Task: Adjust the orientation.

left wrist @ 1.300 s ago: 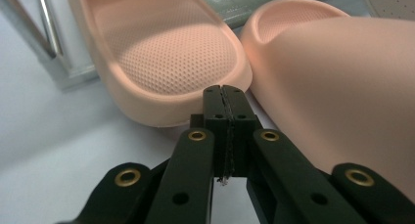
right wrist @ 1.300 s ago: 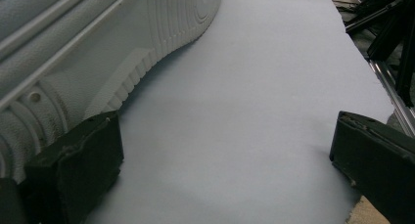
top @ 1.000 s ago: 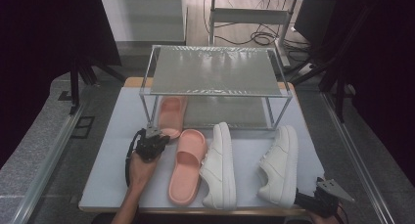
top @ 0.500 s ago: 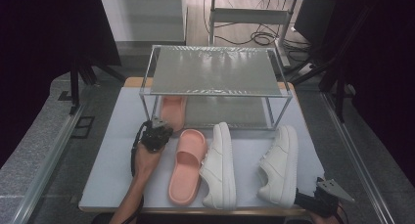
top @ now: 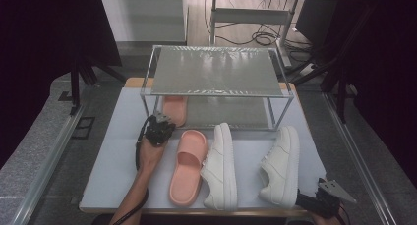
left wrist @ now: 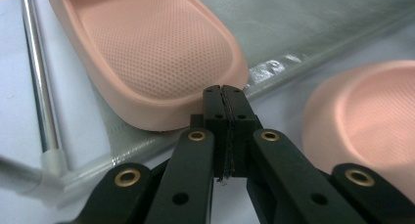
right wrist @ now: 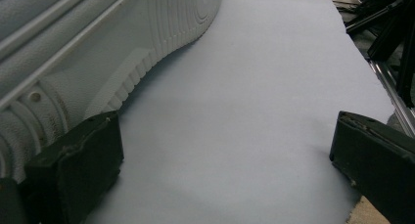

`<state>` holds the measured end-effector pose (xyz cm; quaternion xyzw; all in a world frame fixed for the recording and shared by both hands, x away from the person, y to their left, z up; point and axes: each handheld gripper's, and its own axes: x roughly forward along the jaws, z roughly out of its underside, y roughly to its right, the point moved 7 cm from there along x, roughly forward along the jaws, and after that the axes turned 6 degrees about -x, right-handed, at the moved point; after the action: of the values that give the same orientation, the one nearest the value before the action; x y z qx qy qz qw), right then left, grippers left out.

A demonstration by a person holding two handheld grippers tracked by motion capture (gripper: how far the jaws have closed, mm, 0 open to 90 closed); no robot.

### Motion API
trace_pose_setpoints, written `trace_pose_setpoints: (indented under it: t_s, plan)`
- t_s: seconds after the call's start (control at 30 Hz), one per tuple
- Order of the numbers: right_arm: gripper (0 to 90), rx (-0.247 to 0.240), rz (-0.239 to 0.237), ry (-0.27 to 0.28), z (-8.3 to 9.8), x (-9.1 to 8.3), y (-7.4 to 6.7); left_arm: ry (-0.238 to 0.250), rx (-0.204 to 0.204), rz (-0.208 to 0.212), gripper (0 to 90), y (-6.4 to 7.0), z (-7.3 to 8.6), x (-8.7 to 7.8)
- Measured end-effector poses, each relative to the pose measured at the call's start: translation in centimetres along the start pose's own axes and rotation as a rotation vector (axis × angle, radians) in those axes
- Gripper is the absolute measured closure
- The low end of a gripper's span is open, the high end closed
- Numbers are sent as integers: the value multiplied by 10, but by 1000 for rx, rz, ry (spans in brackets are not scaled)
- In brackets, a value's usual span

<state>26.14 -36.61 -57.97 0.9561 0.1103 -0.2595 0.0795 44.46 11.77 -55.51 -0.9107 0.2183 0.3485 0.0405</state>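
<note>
High view: fixed above the table's (top: 113, 151) near edge, facing forward and down, far off. Left gripper view: low, close on the rack slipper's (left wrist: 156, 53) heel; high view shares it (top: 174, 109). Right gripper view: skims the near right corner beside the right sneaker (right wrist: 98, 48).

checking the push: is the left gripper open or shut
Shut: in the left gripper view the left gripper has its jaws pressed together, empty, at the pink slipper's heel.
</note>
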Motion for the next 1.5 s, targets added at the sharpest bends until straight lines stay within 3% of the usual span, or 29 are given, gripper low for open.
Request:
trace_pose_setpoints:
  t_s: [0.27, 0.47, 0.77, 0.93, 1.07, 1.5]
  plan:
    - [0, 1, -1, 3, 0, 0, 0, -10, 1, -3, 895, -2, 0, 0]
    - [0, 3, -2, 2, 0, 0, 0, 9, -6, 15, 885, 1, 0, -10]
    - [0, 1, -1, 4, 0, 0, 0, 23, -18, 77, 839, 7, 10, -39]
    - [0, 1, 0, 4, 0, 0, 0, 26, 10, 79, 808, 10, 14, -57]
    - [0, 2, 0, 4, 0, 0, 0, 34, 9, 89, 770, 13, 17, -71]
    - [0, 2, 0, 4, 0, 0, 0, 64, 20, 151, 588, 33, 38, -110]
